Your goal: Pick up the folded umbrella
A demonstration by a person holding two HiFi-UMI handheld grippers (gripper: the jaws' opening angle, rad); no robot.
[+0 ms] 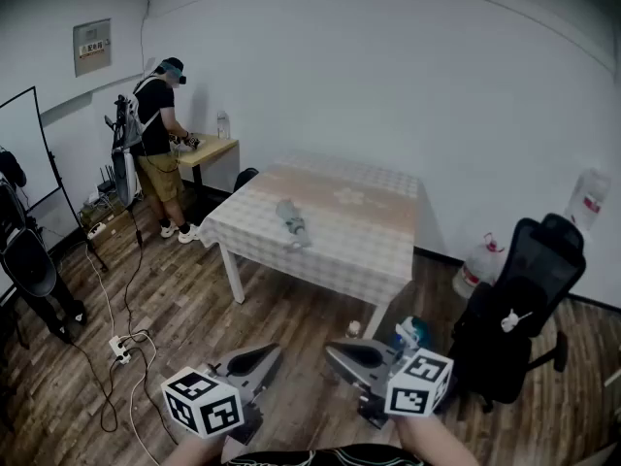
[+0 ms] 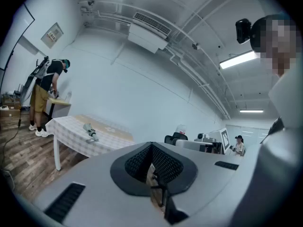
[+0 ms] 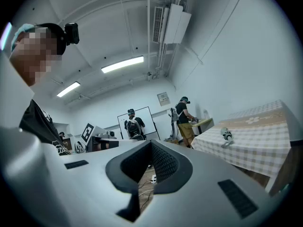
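Observation:
The folded umbrella, grey and compact, lies on a table covered by a checked cloth, well ahead of me across the wooden floor. The same umbrella shows small at the left of the left gripper view, and the umbrella shows at the right of the right gripper view. My left gripper and right gripper are held low near my body, side by side and far short of the table. Both are shut with nothing between the jaws.
A person stands at a small desk in the back left corner. A black office chair and water jugs are to the right. A power strip with cables lies on the floor at left, by a whiteboard.

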